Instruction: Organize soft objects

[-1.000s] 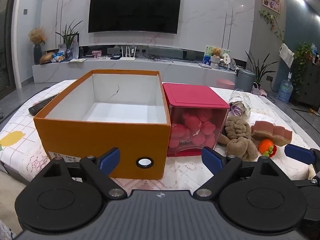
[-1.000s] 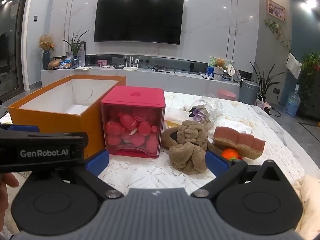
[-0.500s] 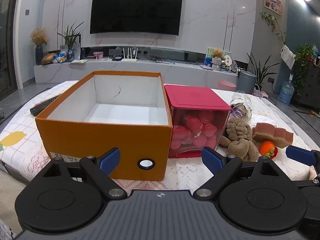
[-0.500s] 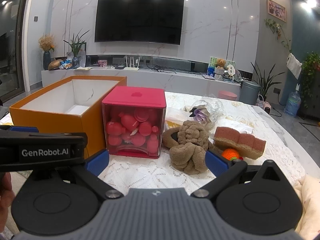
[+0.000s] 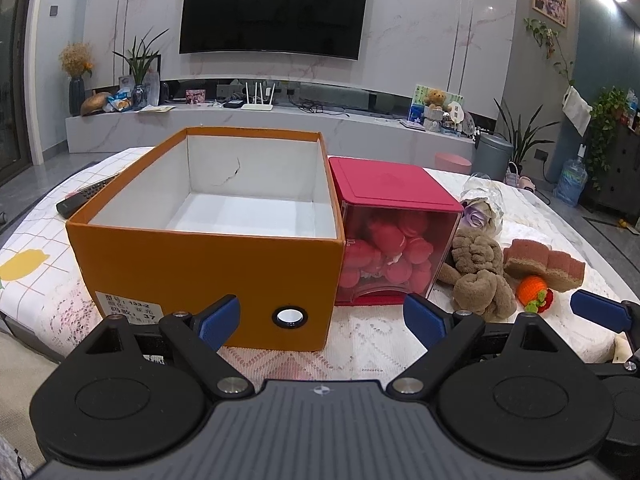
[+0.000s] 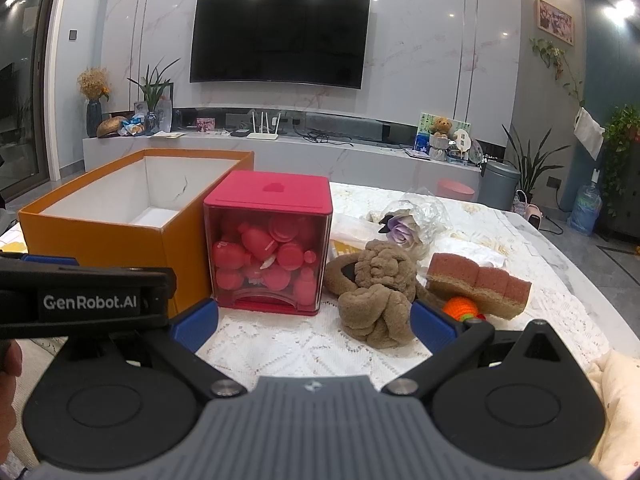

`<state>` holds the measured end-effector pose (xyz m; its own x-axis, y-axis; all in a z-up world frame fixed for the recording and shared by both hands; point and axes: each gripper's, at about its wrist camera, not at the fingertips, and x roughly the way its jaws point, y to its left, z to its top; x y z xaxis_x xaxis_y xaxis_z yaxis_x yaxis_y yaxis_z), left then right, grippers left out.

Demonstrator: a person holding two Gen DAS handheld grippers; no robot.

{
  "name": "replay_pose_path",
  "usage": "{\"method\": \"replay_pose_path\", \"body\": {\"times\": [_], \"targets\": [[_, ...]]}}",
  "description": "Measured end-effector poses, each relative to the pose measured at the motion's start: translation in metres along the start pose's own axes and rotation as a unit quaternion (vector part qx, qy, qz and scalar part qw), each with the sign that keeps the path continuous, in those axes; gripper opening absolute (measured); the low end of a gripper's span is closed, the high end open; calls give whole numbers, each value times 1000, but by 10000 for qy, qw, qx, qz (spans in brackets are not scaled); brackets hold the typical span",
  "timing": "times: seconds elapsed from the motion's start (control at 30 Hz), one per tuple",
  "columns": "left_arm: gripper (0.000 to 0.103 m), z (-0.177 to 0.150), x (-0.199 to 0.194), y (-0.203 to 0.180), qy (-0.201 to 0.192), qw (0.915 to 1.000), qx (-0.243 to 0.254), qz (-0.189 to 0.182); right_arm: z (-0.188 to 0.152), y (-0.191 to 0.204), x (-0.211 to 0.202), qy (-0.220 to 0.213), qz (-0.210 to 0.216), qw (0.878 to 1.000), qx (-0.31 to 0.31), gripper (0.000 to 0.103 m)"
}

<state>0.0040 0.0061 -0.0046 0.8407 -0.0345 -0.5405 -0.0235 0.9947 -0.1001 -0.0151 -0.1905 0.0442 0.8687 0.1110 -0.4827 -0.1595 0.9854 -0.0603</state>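
The brown plush toy (image 6: 376,292) lies slumped on the lace-covered table (image 6: 288,344), near its front edge, just right of the red-lidded clear box (image 6: 269,240) of red pieces. It looks light, limp and knotted into folds, so it should squash and sag when lifted; a pinch across the thick lower bulge would likely hold better than a trailing limb. Behind it lies a purple fabric flower in clear wrap (image 6: 404,228); to its right a terracotta sponge (image 6: 480,284) leans over a small orange knitted toy (image 6: 462,306). The open orange shoebox (image 5: 208,236), empty inside, stands toward the table's left edge. The right gripper (image 6: 314,320) hangs spread wide, holding nothing, short of the plush. The left gripper (image 5: 320,318) is likewise wide and empty before the shoebox.
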Motion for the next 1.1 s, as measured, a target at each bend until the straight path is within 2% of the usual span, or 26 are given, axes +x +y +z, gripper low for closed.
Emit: {"method": "replay_pose_path", "body": {"times": [1.1], "targets": [[103,-1,0,-3,3,10000,52,70,1,0,1,107,-4,9999,-3,100]]}}
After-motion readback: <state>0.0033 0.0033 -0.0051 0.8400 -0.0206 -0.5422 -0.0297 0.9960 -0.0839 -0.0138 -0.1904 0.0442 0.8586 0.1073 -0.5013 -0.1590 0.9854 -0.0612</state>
